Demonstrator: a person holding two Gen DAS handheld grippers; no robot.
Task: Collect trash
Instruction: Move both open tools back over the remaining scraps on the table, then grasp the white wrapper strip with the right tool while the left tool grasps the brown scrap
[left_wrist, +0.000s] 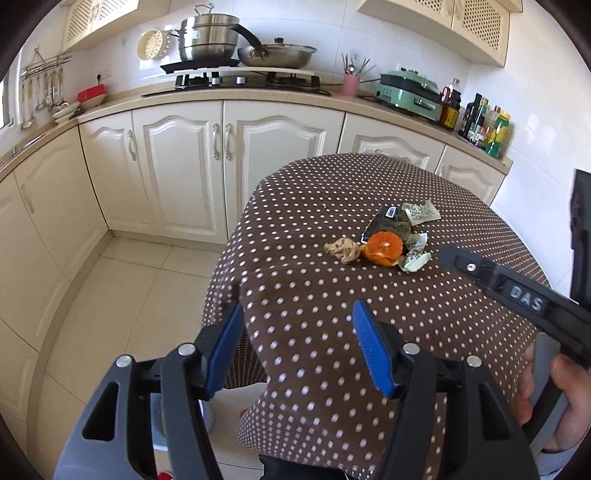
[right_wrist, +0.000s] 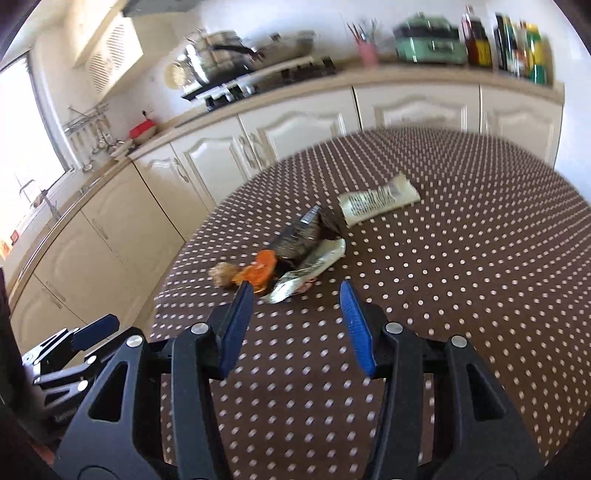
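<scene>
A small heap of trash lies on the brown dotted tablecloth (left_wrist: 314, 295): an orange peel (left_wrist: 382, 249), a tan crumpled scrap (left_wrist: 341, 250), a dark wrapper (left_wrist: 388, 219) and pale printed wrappers (left_wrist: 421, 212). My left gripper (left_wrist: 295, 314) is open and empty over the table's near left corner. In the right wrist view, my right gripper (right_wrist: 297, 291) is open and empty just short of the orange peel (right_wrist: 258, 271) and a silvery wrapper (right_wrist: 310, 271). A pale tube-like wrapper (right_wrist: 380, 197) lies farther back. The right view is blurred.
Cream kitchen cabinets (left_wrist: 177, 162) and a counter with pots (left_wrist: 207, 37), a green appliance (left_wrist: 410, 92) and bottles (left_wrist: 487, 125) run behind the table. Tiled floor (left_wrist: 122, 295) lies to the left. The right gripper's body (left_wrist: 517, 291) shows at the left view's right edge.
</scene>
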